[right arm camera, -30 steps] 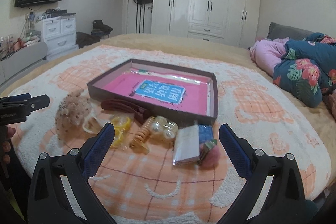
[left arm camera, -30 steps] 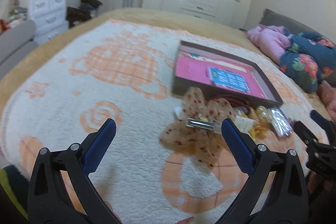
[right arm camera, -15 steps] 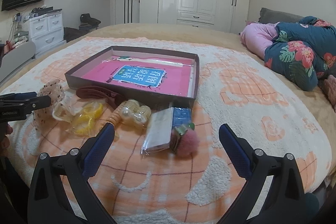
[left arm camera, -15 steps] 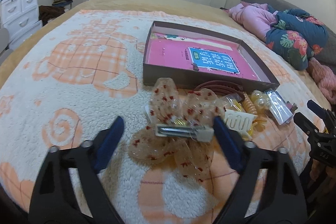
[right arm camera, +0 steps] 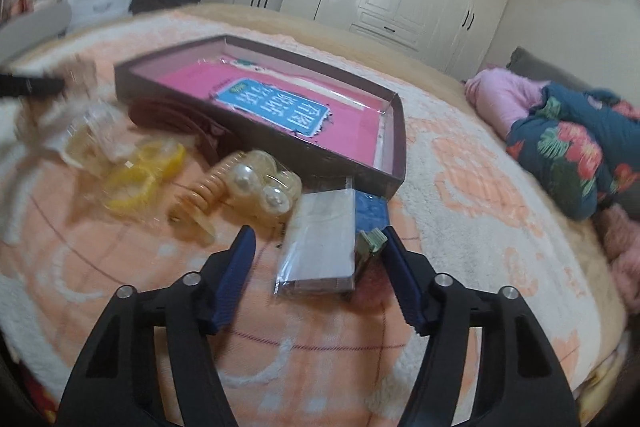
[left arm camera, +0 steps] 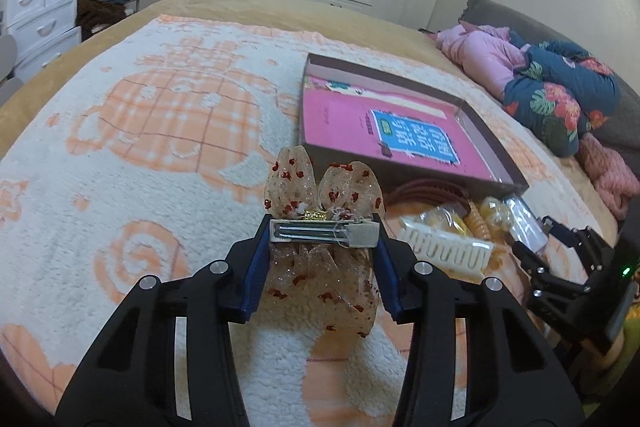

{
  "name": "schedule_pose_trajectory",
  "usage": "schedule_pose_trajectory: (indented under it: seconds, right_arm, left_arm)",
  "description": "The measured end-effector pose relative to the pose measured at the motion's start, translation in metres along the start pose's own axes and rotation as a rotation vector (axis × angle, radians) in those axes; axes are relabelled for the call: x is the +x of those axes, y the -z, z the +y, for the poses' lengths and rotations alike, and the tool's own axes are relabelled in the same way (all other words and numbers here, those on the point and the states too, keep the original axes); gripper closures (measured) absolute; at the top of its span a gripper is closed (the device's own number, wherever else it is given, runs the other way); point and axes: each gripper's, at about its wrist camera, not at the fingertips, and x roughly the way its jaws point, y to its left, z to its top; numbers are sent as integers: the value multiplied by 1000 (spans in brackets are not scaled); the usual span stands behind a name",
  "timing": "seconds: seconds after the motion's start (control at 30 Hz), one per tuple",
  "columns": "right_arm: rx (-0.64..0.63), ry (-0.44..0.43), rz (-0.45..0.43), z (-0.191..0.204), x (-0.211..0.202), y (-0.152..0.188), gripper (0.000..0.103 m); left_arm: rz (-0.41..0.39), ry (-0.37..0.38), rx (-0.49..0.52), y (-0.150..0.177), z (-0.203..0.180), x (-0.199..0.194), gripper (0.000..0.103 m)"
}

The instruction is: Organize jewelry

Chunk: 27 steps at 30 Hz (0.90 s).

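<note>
My left gripper is shut on the metal clip of a sheer bow hair clip with red dots, held on the blanket in front of the brown box with a pink lining. My right gripper is partly closed around a clear plastic packet and a small green clip, with its right pad touching the green clip. The box lies just beyond. Loose pearl, yellow and amber hair clips lie to the left of the packet.
A white comb clip, a brown headband and more clips lie right of the bow. The right gripper's body shows at the right edge. Pink and floral bedding is piled at the far right. A fluffy orange-and-white blanket covers the bed.
My left gripper has moved forward and closed on the bow's metal clip. My right gripper has moved down to the packet and narrowed around it and the green clip.
</note>
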Motion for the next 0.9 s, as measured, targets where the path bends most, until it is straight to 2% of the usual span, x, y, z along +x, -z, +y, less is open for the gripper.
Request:
schedule_pose_trajectory:
  seconds: [0.03, 0.17, 0.23, 0.27, 0.33, 0.37, 0.5, 0.73, 0.9]
  right_arm:
    - [-8, 5, -5, 0, 2, -1, 54]
    - [24, -20, -14, -9, 3, -2, 58]
    - [60, -46, -25, -17, 0, -3, 68]
    - [85, -64, -36, -23, -2, -5, 78]
    - [116, -92, -37, -32, -5, -8, 88]
    - [131, -109, -33, -35, -6, -9, 90]
    - [220, -215, 16, -50, -3, -6, 90]
    - [285, -302, 16, -59, -17, 0, 90]
    - [328, -299, -22, -74, -25, 0, 90]
  left_arm:
    - [-2, 2, -2, -2, 1, 0, 65]
    - [-7, 12, -4, -7, 1, -1, 65]
    - [-9, 21, -6, -10, 0, -1, 65]
    - [-12, 26, -4, -13, -2, -1, 65]
    - [-21, 34, 1, -18, -5, 0, 65]
    - [-26, 39, 3, -22, -7, 0, 65]
    - [-40, 60, 6, -34, -16, 4, 65]
    - [-54, 84, 26, -44, -33, 7, 65]
    - [-47, 95, 34, -47, -39, 12, 64]
